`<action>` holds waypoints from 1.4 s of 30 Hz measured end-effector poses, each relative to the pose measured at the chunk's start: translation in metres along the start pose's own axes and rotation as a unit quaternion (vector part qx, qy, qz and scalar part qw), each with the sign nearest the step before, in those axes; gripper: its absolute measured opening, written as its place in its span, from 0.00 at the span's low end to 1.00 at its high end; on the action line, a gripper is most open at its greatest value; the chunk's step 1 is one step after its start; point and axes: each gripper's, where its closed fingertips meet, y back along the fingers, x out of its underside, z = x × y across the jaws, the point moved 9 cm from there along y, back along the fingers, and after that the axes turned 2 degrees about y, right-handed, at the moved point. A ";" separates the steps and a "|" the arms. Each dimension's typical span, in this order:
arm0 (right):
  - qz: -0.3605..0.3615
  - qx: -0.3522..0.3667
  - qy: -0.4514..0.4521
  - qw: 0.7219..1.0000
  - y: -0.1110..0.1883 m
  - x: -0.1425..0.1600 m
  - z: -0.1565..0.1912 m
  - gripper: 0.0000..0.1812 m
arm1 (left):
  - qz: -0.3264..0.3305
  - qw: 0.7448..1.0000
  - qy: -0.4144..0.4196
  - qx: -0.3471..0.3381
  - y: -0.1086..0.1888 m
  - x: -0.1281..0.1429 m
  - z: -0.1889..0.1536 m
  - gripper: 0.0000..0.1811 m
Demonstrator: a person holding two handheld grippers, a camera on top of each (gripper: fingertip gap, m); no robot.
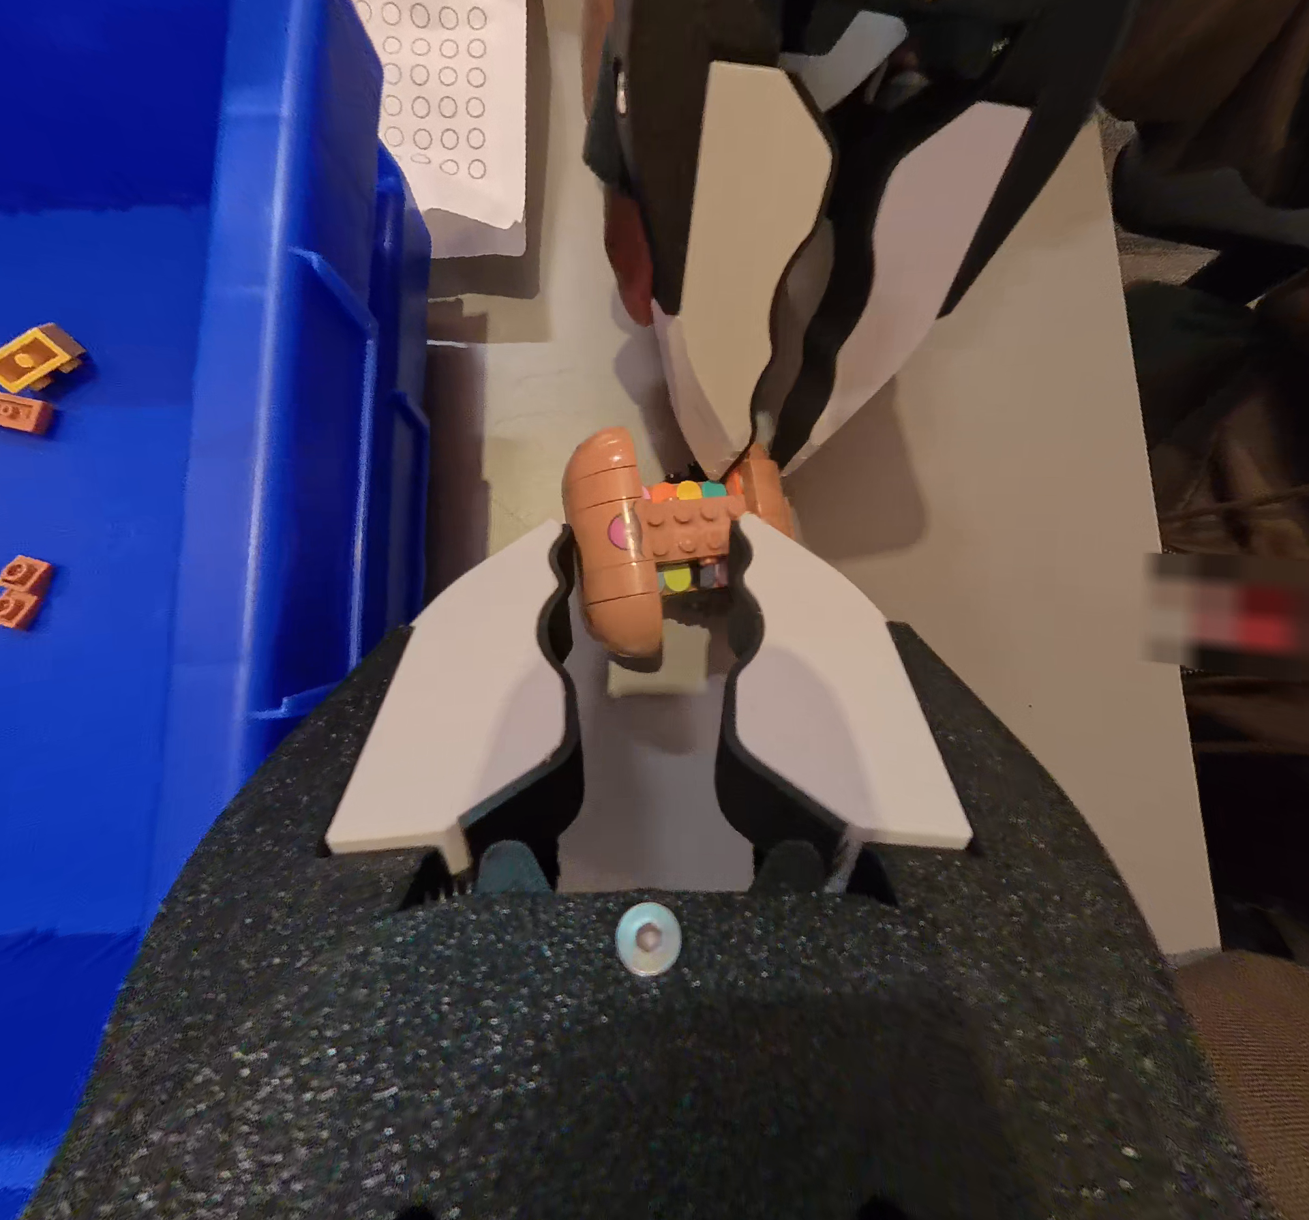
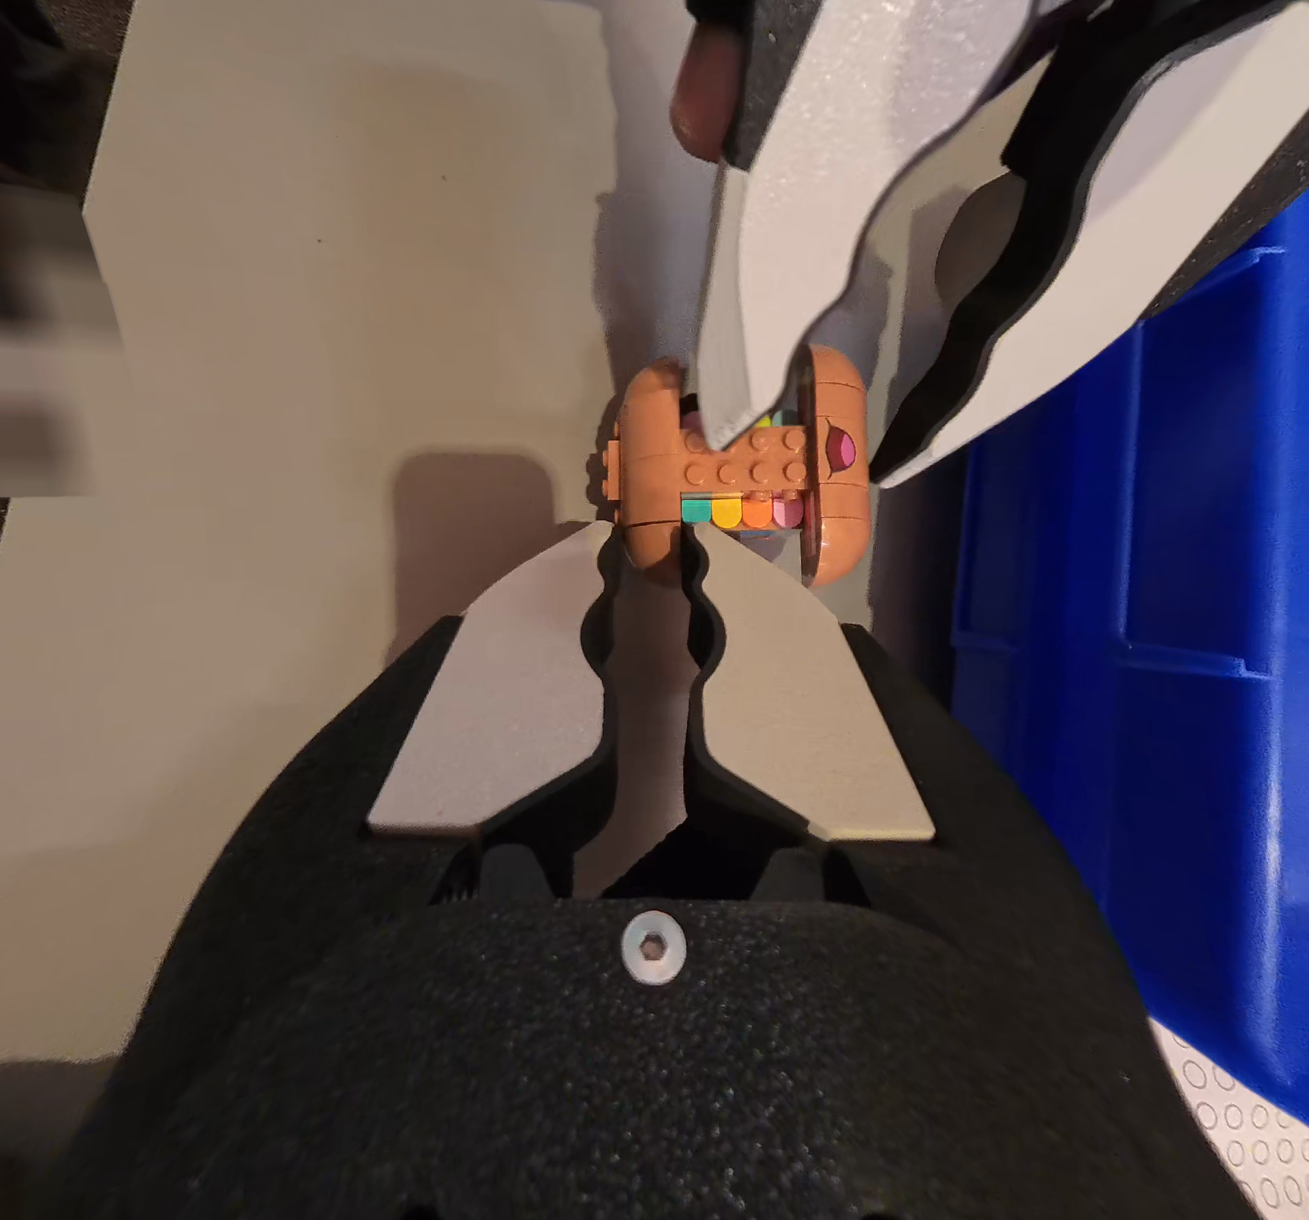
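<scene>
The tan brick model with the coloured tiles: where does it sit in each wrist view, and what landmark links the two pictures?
Left wrist view: tan brick model sits centre, between the left gripper fingertips.
Right wrist view: centre, slightly right, just above the right gripper tips.
Shared landmark: blue bin, at left in the left view, at right in the right view.

The way leftward is barred by the tall wall of the blue bin [image 1: 297,406], which stands just beside the left gripper [image 1: 652,548]. Ahead, the passage is filled by the brick model [image 1: 652,541] and the right gripper [image 1: 751,463], whose tips are set against it. Open pale tabletop [image 1: 992,548] is left to the right, up to its edge.
</scene>
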 end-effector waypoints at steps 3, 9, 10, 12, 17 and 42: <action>0.002 0.010 -0.005 1.000 0.000 0.001 -0.002 0.09 | 0.005 1.000 -0.020 -0.006 0.000 -0.002 -0.005 0.31; 0.004 0.025 -0.005 1.000 -0.002 0.001 -0.004 0.09 | 0.067 0.995 -0.060 -0.048 -0.016 -0.004 -0.013 0.43; 0.005 0.029 -0.005 1.000 -0.003 0.001 -0.004 0.09 | 0.077 0.993 -0.064 -0.058 -0.019 -0.004 -0.013 0.44; 0.008 0.035 -0.003 0.999 -0.003 0.001 -0.004 0.09 | 0.100 0.990 -0.068 -0.078 -0.024 -0.003 -0.012 0.42; 0.028 0.055 0.006 0.998 -0.007 0.003 -0.005 0.09 | 0.111 0.988 -0.058 -0.091 -0.030 -0.001 -0.005 0.42; 0.010 0.252 0.201 0.947 -0.012 0.015 0.027 0.10 | 0.054 0.997 -0.025 -0.039 -0.031 0.004 0.002 0.41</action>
